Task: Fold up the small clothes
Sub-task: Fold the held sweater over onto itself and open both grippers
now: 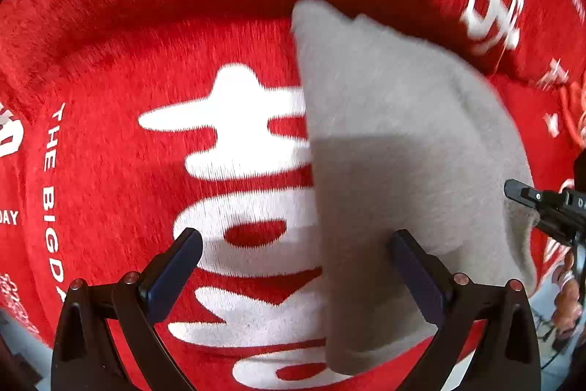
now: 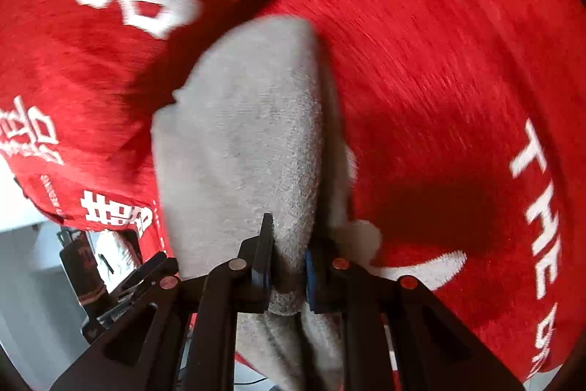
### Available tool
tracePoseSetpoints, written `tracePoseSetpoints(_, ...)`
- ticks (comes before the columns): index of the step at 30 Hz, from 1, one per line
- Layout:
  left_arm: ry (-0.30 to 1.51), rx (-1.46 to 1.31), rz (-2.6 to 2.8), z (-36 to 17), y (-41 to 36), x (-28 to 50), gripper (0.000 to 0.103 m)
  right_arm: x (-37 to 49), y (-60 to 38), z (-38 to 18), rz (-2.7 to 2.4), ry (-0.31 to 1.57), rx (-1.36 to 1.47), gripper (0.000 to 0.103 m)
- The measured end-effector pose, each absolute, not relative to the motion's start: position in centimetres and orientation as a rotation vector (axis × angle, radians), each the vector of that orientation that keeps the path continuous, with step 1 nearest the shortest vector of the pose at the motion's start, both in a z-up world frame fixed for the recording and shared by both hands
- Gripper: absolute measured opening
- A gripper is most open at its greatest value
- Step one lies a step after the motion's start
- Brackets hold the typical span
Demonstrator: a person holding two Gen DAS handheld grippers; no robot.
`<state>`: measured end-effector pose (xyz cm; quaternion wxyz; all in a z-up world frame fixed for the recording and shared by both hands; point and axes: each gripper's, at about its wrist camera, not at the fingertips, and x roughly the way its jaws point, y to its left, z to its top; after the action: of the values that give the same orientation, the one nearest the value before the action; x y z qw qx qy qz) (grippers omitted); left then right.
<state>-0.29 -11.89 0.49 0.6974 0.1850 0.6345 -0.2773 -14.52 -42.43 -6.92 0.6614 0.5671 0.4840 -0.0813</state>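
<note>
The right tool [image 2: 287, 266] clenches the grey cloth [image 2: 252, 134], whose long axis runs away across the red blanket [image 2: 439, 61]; the left tool [image 1: 296, 266] is released.

my left gripper [image 1: 296, 266] jaws spread wide, holding nothing, my right gripper [image 2: 287, 262] pinched tight, fingers nearly together

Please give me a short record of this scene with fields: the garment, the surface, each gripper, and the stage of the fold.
garment: grey cloth, small and fuzzy
surface: red blanket with white lettering
left gripper: open, holding nothing, one finger over the cloth
right gripper: shut on the cloth's near edge
fold stage: cloth appears doubled over; final shape cannot be told
</note>
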Motion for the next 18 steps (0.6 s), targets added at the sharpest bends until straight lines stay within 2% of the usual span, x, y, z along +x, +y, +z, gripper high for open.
tracePoseSetpoints(3, 1.420, 0.375, -0.600, 0.1, -11.4, -0.4, 0.103, -14.3, -42.3, -5.8, -0.189, 1.125, 1.208, 0.022)
tracePoseSetpoints(7, 1.412, 0.391, -0.568, 0.6, -10.8, -0.4, 0.103, -13.8, -41.6, -4.1, -0.206, 1.159, 1.125, 0.023)
tracePoseSetpoints(11, 1.381, 0.407, -0.593, 1.6, -10.5, -0.8, 0.103, -14.3, -40.6, -1.1, -0.201, 1.111, 1.086, 0.023)
tracePoseSetpoints(14, 1.393, 0.458, -0.614, 0.7, -10.5, -1.9, 0.103, -15.4, -39.2, 0.7, -0.134, 1.077, 1.089, 0.023)
tracePoseSetpoints(18, 1.393, 0.499, -0.646, -0.7, -10.2, -2.8, 0.103, -15.8, -36.5, 1.1, -0.082, 1.131, 1.040, 0.022)
